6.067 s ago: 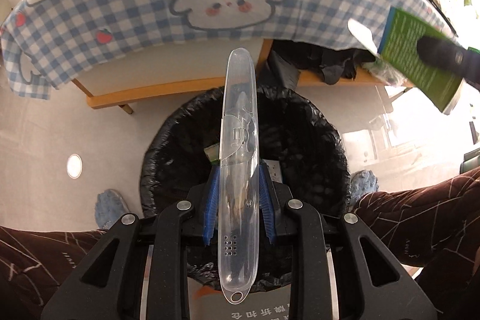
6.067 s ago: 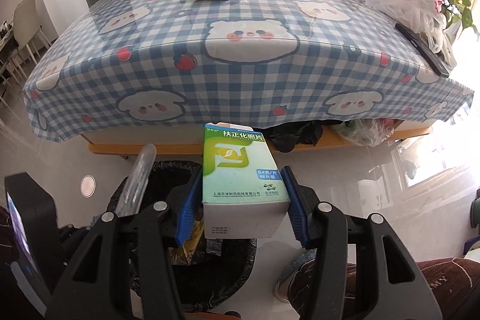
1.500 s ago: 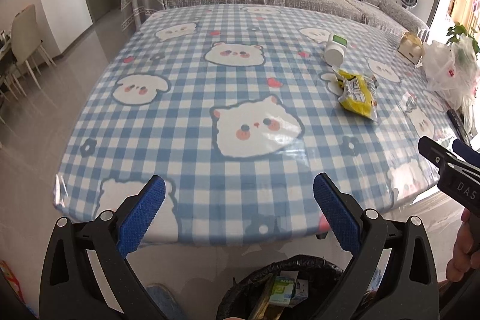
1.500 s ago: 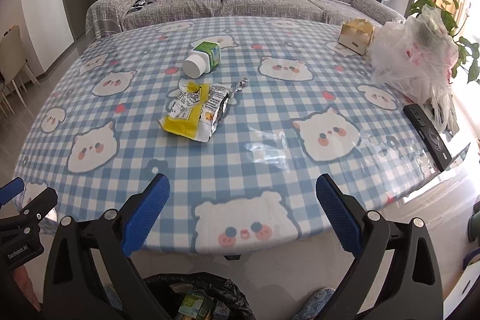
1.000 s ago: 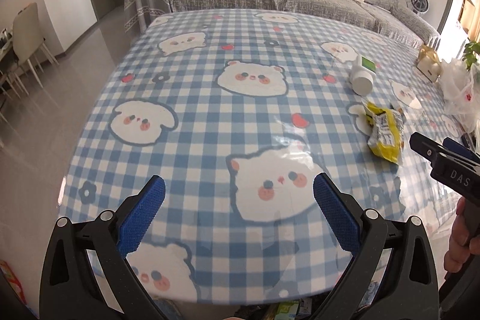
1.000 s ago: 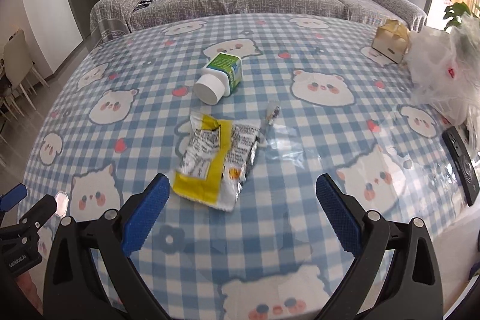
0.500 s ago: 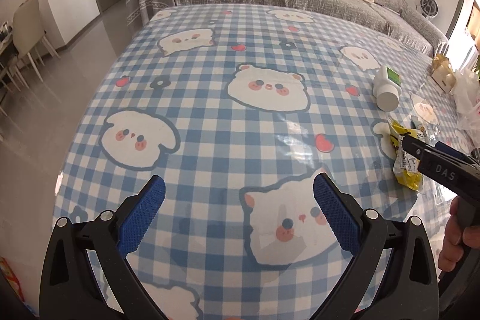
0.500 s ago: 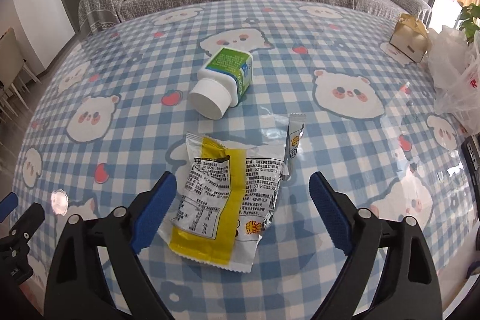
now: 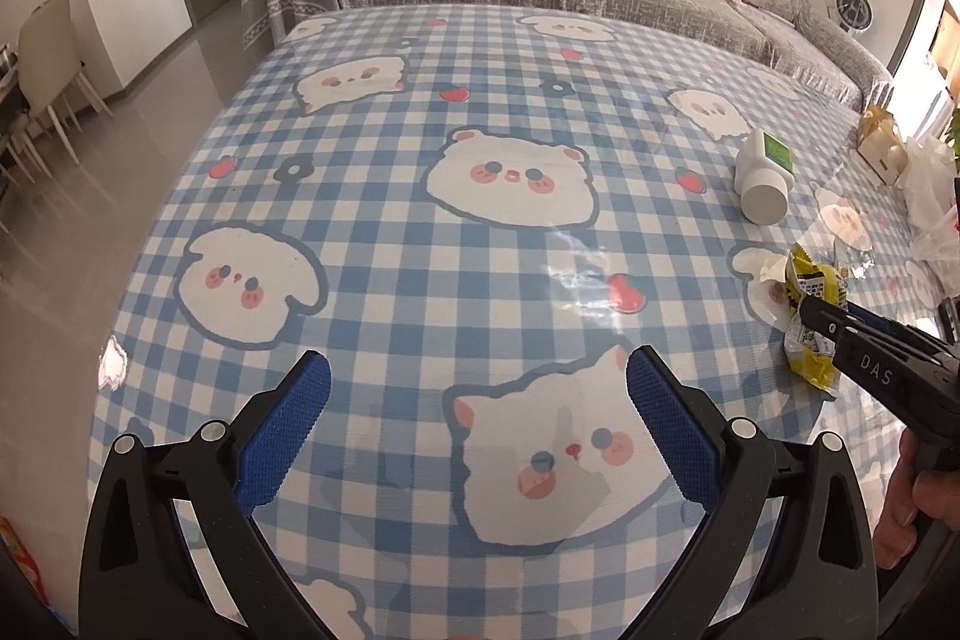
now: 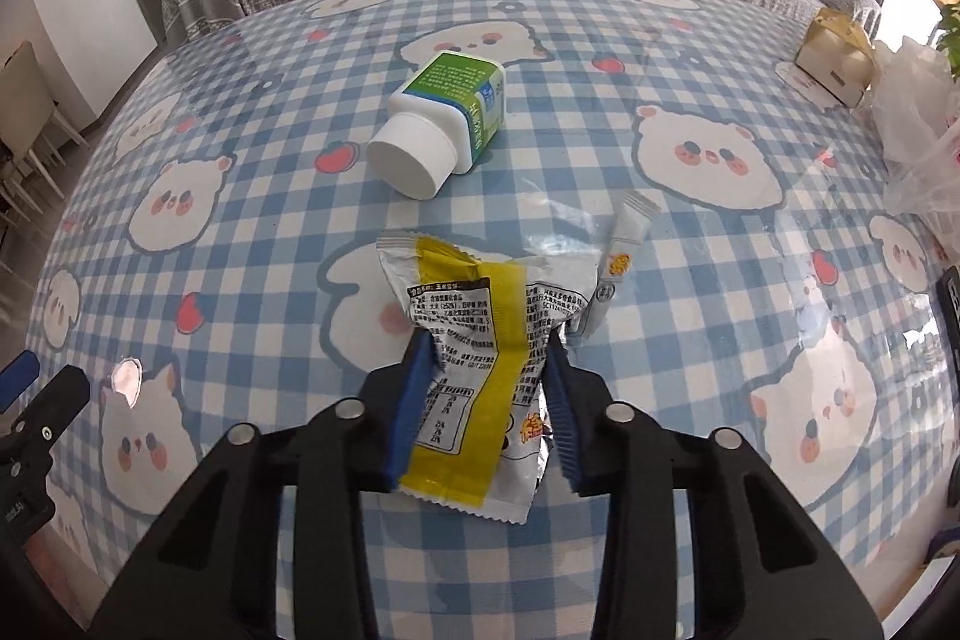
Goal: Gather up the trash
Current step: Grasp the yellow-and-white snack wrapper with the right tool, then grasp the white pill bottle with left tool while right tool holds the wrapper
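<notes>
Right hand-held gripper closing on the crumpled yellow-and-silver foil snack wrapper between its jaws on the table; left hand-held gripper spread empty; beyond lie the white plastic bottle and small sachet, uncollected.

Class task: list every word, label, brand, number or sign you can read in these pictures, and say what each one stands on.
"DAS": on the right gripper, seen from the left wrist.
Snack wrapper: black print, too small to read.
Bottle: green and blue label, print blurred.
Small sachet: print unreadable.
Box: dark mark, unreadable.
</notes>
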Demonstrator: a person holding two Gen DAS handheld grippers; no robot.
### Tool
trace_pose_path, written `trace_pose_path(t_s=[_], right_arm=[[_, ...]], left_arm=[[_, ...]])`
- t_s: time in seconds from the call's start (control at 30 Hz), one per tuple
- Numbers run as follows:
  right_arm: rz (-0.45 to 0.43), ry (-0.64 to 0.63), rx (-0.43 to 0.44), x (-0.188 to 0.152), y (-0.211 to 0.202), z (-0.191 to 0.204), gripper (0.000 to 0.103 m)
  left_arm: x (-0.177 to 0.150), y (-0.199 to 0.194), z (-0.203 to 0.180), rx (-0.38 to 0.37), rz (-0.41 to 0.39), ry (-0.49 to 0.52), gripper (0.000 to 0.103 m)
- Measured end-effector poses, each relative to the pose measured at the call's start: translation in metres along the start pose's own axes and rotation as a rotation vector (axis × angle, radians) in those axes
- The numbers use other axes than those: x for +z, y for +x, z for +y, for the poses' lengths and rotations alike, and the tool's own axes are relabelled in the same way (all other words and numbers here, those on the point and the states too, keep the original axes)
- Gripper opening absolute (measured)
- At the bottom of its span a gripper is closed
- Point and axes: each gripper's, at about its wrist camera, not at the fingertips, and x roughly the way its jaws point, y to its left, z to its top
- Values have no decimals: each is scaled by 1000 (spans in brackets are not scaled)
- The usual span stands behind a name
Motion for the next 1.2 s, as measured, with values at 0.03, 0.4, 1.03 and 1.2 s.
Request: trace_pose_path(t_s=[0.03,0.4,1.03,1.2], right_arm=[[-3,-1,3,0,-1,0,27],[-61,7,-37,4,-31,-41,22],[-64,159,-18,19,-42,-133,23],[-62,160,-11,20,-42,-134,23]], left_arm=[[0,0,-2,-1,0,2,97],[12,7,-42,-40,8,36,97],[99,63,-188,-50,-25,197,97],[106,89,-197,-65,19,162,96]])
